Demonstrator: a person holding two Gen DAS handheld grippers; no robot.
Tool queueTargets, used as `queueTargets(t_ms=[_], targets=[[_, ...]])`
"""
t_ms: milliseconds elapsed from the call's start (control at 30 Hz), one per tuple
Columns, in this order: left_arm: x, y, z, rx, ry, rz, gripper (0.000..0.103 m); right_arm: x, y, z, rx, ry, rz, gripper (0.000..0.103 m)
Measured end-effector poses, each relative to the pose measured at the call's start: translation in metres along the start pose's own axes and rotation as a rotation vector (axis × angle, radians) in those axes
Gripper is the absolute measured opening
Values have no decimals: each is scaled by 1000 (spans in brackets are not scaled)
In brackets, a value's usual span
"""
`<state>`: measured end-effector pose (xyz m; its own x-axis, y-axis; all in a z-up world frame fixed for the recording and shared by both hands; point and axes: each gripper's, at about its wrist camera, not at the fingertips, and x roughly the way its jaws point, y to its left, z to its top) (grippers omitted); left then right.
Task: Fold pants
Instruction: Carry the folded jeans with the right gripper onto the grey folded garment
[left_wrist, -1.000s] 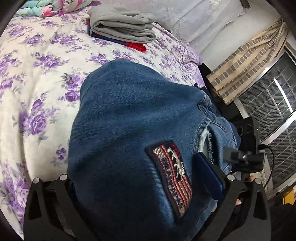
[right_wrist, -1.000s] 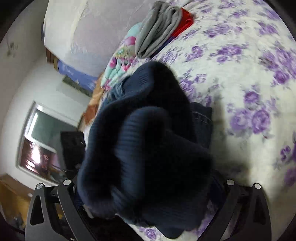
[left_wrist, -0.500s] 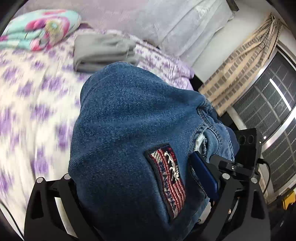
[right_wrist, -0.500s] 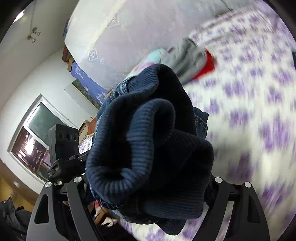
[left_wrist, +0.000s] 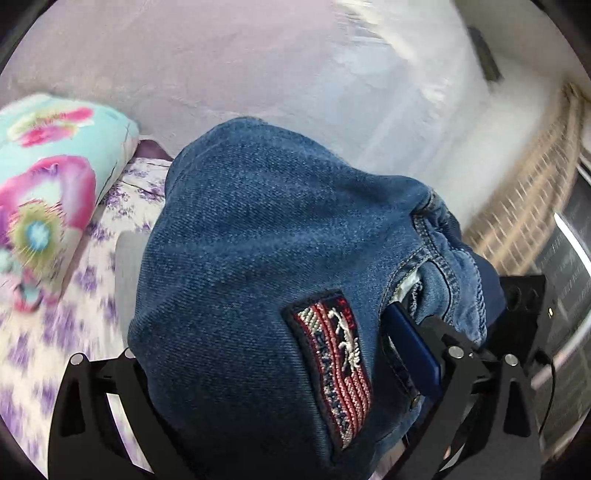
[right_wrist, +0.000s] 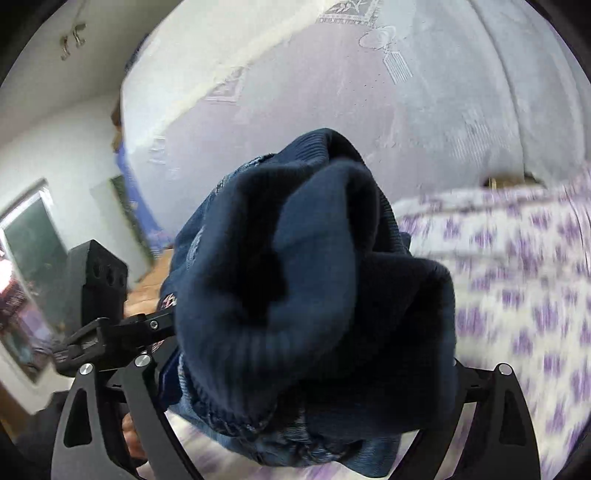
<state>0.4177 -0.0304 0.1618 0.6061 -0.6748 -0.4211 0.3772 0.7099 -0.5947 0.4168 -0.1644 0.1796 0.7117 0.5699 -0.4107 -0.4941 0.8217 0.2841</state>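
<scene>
The blue denim pants (left_wrist: 266, 266) with a flag patch (left_wrist: 334, 365) fill the left wrist view, bunched between my left gripper's (left_wrist: 288, 417) fingers, which are shut on them. In the right wrist view the pants' dark ribbed waistband (right_wrist: 317, 295) is bunched in my right gripper (right_wrist: 295, 413), shut on it. The other gripper (right_wrist: 107, 332) shows at the left of the right wrist view, and at the right of the left wrist view (left_wrist: 524, 306). The fingertips are hidden by cloth in both views.
A bed with a purple floral sheet (right_wrist: 517, 280) lies below. A flowered pillow (left_wrist: 48, 192) is at the left. A pale quilted headboard (right_wrist: 369, 110) stands behind. A striped curtain (left_wrist: 532, 192) and window grille are at the right.
Both grippers have lifted the pants and tilted upward; the views now show the headboard instead of the bed surface. The folded grey clothes have left both views.
</scene>
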Motion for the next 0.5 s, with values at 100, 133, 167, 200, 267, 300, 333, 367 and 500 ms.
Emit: queueTargets(t_ms=[100,133,167,200,267,300,333,367,500], targets=[[67,66,12,-125,74,40,99,87,-29,-3,-16,74,-111,99],[85,86,9,-161,114,73,99,114,-39,-14,-23,125,-146,99],[114,119,1,-233,182,129,99,143,-52,-25,-35,198,-195,99],[126,140,-7,-302,197,143,99,158,-60,-33,-40,238,-222,99],[119,145,-12,-345,127,85,99,147,-63,-34,-2,152,-182,99],[116,138,-11,-315,120,78,99,139,-59,-31,-11,128,-189,99],[114,133,-9,-291,131,72,99,125,-54,-25,-48,90,-219,99],[111,132,-6,-294,155,67,99,114,-51,-20,-74,54,-245,99],[73,127,-1,-351,139,90,98,39,-45,-8,-87,-82,-261,99]])
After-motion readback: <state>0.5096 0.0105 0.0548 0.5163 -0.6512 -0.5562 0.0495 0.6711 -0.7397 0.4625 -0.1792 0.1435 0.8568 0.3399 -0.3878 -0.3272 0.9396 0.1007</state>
